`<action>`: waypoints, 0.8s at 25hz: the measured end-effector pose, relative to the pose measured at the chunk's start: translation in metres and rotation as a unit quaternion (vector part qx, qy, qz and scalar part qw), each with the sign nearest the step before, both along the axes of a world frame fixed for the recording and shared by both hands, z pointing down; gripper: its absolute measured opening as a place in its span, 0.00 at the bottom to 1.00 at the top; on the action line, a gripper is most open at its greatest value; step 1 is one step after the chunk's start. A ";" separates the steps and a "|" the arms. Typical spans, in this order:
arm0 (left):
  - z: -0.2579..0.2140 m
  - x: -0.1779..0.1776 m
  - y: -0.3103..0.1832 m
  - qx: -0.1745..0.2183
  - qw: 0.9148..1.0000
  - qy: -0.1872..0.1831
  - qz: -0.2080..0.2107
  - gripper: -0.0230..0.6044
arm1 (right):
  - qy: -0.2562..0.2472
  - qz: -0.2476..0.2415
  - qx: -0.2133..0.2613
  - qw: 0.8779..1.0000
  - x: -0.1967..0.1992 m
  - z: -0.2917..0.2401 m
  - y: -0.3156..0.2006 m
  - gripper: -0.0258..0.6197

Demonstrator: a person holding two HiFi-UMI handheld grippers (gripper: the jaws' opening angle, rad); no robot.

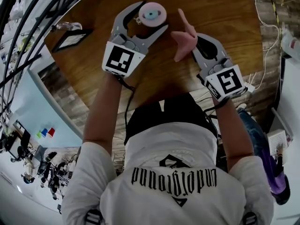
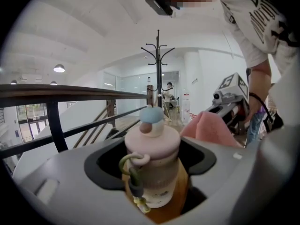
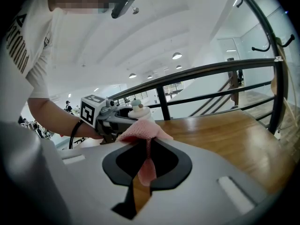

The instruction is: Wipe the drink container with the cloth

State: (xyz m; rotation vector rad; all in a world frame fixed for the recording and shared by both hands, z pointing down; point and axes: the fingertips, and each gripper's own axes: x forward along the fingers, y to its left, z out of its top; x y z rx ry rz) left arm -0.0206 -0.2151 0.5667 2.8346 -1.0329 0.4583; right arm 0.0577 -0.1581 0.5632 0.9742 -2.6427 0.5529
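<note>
Head view: the left gripper (image 1: 153,16) stands open around the bottle (image 1: 151,14), well in from the table's (image 1: 225,13) near edge, likely to steady it. Left gripper view: wood shows between bottle and jaw. Right gripper view: the right gripper (image 3: 140,170) clenches the cloth (image 3: 140,131), and bare wood runs right toward the railing (image 3: 211,69).

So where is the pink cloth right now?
The cloth shows right of centre in the head view, pinched in the right tool, just right of the drink container on the wooden table.
</note>
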 end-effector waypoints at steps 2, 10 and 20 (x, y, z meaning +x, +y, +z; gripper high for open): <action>0.000 0.002 0.000 -0.001 1.000 0.007 0.000 0.65 | 0.001 -0.001 -0.001 1.000 0.002 0.001 0.001 0.08; -0.002 -0.001 0.005 0.009 1.000 0.006 0.004 0.64 | 0.005 -0.002 -0.003 1.000 0.003 0.005 0.001 0.08; -0.034 -0.011 0.020 0.004 1.000 0.013 0.001 0.64 | 0.005 -0.003 0.008 1.000 0.000 -0.010 0.009 0.08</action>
